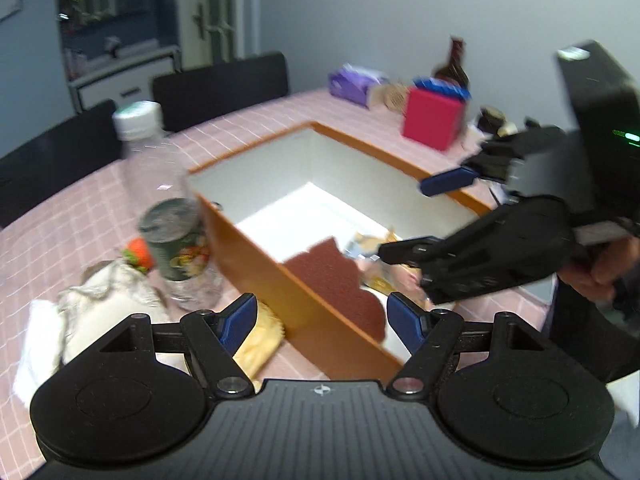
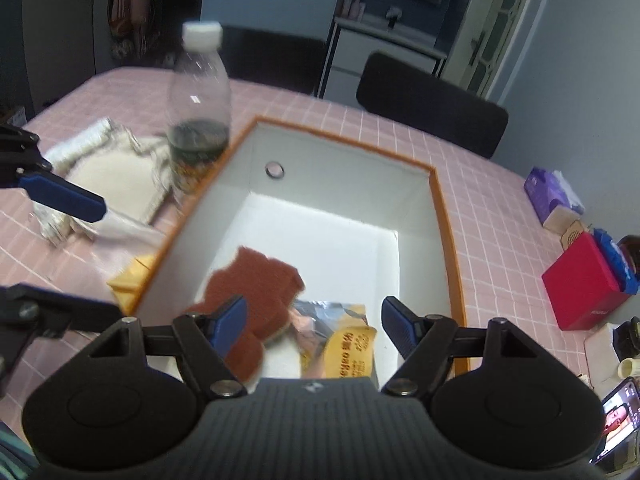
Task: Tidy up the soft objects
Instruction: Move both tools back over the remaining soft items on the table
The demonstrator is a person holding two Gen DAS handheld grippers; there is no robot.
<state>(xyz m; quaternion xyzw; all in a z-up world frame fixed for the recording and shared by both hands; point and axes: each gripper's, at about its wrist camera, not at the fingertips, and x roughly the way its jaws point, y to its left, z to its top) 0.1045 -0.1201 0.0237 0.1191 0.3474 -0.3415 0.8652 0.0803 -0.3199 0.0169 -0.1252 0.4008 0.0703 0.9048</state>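
Two wrist fisheyes, both angled down over one table

The left view looks from close above the near corner of the orange-rimmed box, facing a grey wall; the right view hangs near over the box's open end, facing chairs and a doorway. Both share the box's white inside, the clear bottle and the pink checked tablecloth.

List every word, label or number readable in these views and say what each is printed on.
Nothing reads cleanly.
Yellow snack packet in the orange box: dark print, upside down and blurred, unreadable.
Red box: small white word near its base, too small.
Bottle label: pictures only, motion-blurred.
Purple tissue pack: no legible text.
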